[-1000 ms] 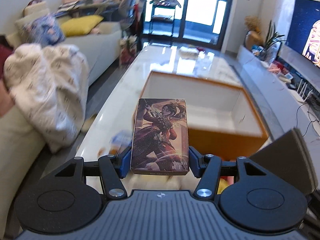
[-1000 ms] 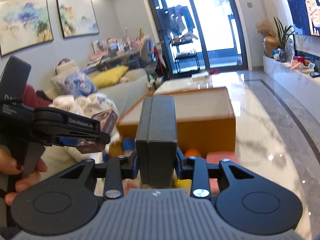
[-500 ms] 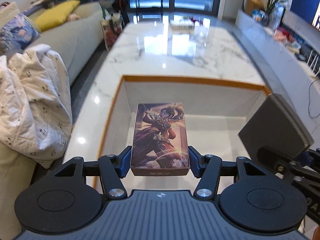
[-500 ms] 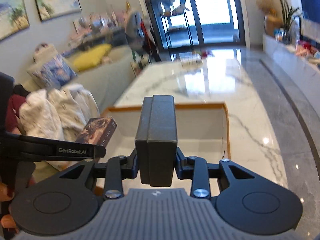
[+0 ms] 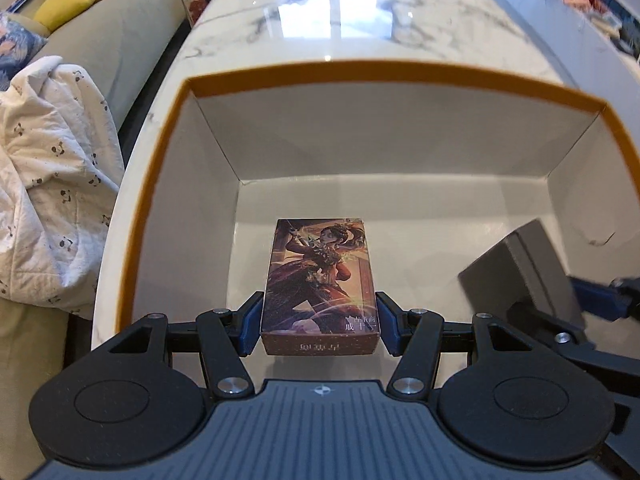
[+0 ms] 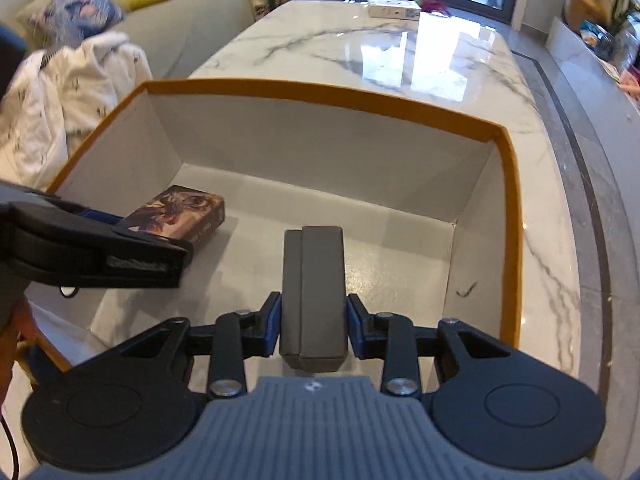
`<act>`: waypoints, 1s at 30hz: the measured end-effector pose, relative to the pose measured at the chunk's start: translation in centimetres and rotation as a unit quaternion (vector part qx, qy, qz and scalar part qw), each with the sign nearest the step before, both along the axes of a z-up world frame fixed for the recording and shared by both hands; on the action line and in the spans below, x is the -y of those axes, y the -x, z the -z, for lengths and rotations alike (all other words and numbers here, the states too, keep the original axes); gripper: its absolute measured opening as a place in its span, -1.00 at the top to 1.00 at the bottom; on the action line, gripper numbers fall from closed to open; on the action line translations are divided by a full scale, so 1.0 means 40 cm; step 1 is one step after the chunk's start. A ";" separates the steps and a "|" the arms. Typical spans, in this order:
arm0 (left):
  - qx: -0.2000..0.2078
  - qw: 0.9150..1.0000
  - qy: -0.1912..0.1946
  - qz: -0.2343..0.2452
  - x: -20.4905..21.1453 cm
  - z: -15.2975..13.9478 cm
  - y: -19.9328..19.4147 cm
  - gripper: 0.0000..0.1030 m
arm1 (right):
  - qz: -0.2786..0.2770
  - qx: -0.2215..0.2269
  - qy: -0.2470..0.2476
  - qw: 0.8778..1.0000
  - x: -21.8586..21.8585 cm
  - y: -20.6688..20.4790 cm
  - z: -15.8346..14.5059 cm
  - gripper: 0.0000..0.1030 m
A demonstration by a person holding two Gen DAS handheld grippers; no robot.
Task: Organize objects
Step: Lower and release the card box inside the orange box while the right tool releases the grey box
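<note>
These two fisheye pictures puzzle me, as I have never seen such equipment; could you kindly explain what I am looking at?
There is no robot here. A person holds a hand-operated two-finger gripper in each hand, and each gripper carries a camera looking forward along its fingers, so the black parts at the bottom of each picture are the tool itself.

The left view shows the left gripper clamped on an illustrated card box. The right view shows the right gripper clamped on a dark grey case.

Both are held down inside a large open box with an orange rim and white interior, which stands on a marble table. Each tool also appears at the edge of the other's picture. A sofa with a white blanket is beside the table.
</note>
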State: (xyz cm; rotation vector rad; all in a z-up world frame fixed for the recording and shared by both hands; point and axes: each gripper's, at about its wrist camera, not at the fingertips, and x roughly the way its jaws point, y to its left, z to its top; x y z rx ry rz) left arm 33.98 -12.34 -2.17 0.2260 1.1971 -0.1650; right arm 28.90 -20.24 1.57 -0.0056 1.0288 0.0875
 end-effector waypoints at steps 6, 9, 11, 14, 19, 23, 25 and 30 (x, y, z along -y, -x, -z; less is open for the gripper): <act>-0.030 1.000 0.003 0.006 0.001 0.010 -0.008 -0.29 | -0.005 -0.020 0.013 1.000 -0.007 0.001 0.018 0.31; -0.031 0.999 -0.004 0.011 0.006 0.015 -0.004 -0.29 | -0.009 -0.028 0.022 0.999 -0.011 -0.006 0.032 0.30; -0.043 0.999 0.001 0.008 0.003 0.023 -0.004 -0.30 | -0.011 -0.030 0.026 0.999 -0.015 -0.002 0.037 0.29; -0.072 0.997 0.022 -0.001 -0.013 0.026 -0.013 -0.30 | -0.011 -0.042 0.032 0.999 -0.020 -0.002 0.038 -0.41; -0.091 0.995 0.036 -0.018 -0.040 0.023 -0.005 -0.30 | -0.009 -0.052 0.040 0.998 -0.029 0.001 0.037 -0.52; -0.117 0.992 0.051 -0.014 -0.069 0.042 0.015 -0.40 | 0.000 -0.059 0.036 0.998 -0.030 0.003 0.036 -0.51; -0.119 0.991 0.059 -0.012 -0.081 0.044 0.030 -0.27 | 0.001 -0.063 0.033 0.997 -0.036 0.003 0.036 -0.51; -0.134 0.989 0.066 -0.002 -0.102 0.051 0.049 -0.30 | 0.011 -0.068 0.025 0.997 -0.033 0.030 0.034 -0.50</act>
